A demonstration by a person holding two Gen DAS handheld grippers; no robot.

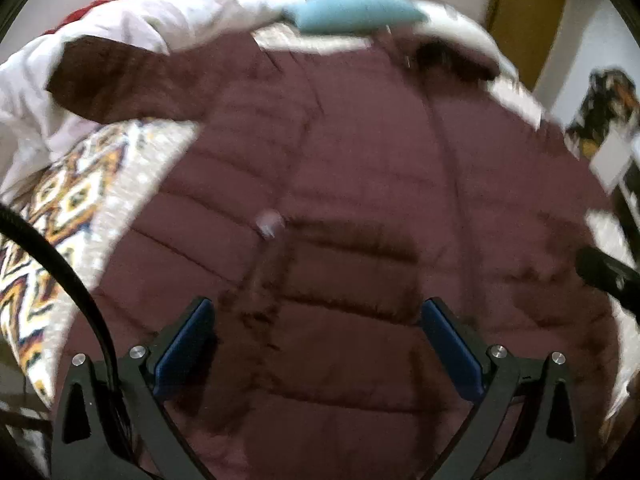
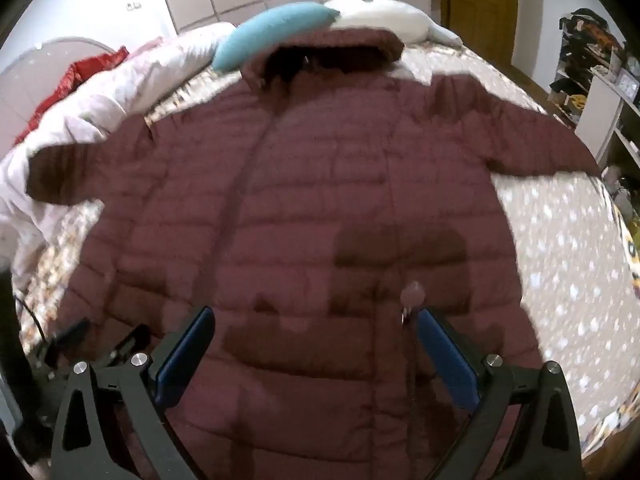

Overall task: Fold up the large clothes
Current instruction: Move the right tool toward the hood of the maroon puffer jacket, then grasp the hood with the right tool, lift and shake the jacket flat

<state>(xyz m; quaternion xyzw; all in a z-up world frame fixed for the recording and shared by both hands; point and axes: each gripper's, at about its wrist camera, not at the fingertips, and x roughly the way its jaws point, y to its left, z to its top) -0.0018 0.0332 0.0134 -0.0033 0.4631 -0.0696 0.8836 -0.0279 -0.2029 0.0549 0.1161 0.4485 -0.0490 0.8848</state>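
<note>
A teal pillow (image 2: 272, 32) lies at twelve o'clock on the bed (image 2: 560, 240), a white pillow (image 2: 384, 16) touching it toward one, a white duvet (image 2: 120, 92) and red cloth (image 2: 88, 68) at ten, shelves (image 2: 600, 92) at three, a wooden door (image 2: 480, 4) behind.

One maroon quilted coat (image 2: 304, 208) lies on one bed (image 2: 560, 240). One blue pillow (image 2: 272, 32), one white pillow (image 2: 384, 20), one red cushion (image 2: 92, 68) and one white duvet (image 2: 100, 112). Two hand-held grippers: left hand-held gripper (image 1: 316, 344), right hand-held gripper (image 2: 316, 344).
</note>
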